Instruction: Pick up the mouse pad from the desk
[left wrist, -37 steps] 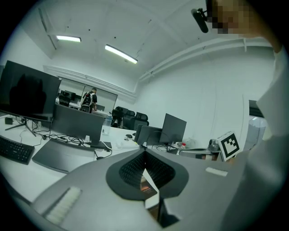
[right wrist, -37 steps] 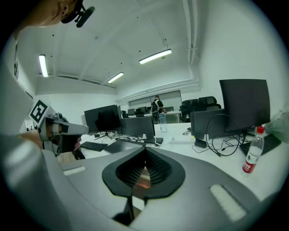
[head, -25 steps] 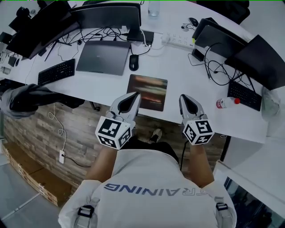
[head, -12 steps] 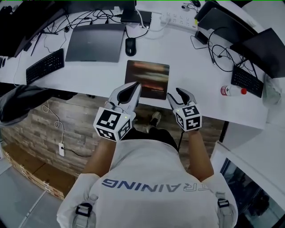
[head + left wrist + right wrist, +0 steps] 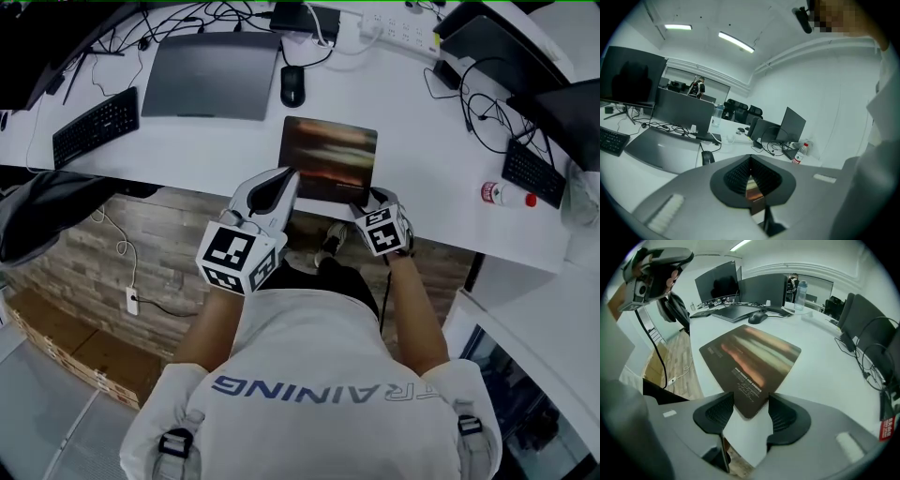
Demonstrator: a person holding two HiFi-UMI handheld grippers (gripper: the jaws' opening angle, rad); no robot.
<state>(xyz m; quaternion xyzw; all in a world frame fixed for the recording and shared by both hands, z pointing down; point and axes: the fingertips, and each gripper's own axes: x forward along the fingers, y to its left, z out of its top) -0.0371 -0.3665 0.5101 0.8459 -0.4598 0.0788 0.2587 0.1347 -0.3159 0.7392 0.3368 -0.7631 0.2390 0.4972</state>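
Observation:
The dark mouse pad (image 5: 328, 157) with orange streaks lies flat on the white desk (image 5: 234, 155), close to its front edge. My right gripper (image 5: 374, 199) points steeply down at the pad's near right corner. In the right gripper view the pad (image 5: 750, 352) fills the middle, and its near corner lies between the jaws of my right gripper (image 5: 751, 399). These jaws are opening and their pads do not touch it. My left gripper (image 5: 287, 178) hovers shut and empty at the pad's near left corner. In the left gripper view my left gripper (image 5: 751, 158) has its tips together.
Behind the pad sit a black mouse (image 5: 292, 86) and a closed grey laptop (image 5: 211, 75), with a black keyboard (image 5: 94, 127) to the left. A bottle (image 5: 506, 195) lies at the right. Cables, a power strip (image 5: 403, 28) and monitors line the back. A black chair (image 5: 47, 211) stands at the left.
My right gripper has dropped and tipped downward onto the pad's near right corner, and its jaws have gone from shut to open. My left gripper has sunk a little.

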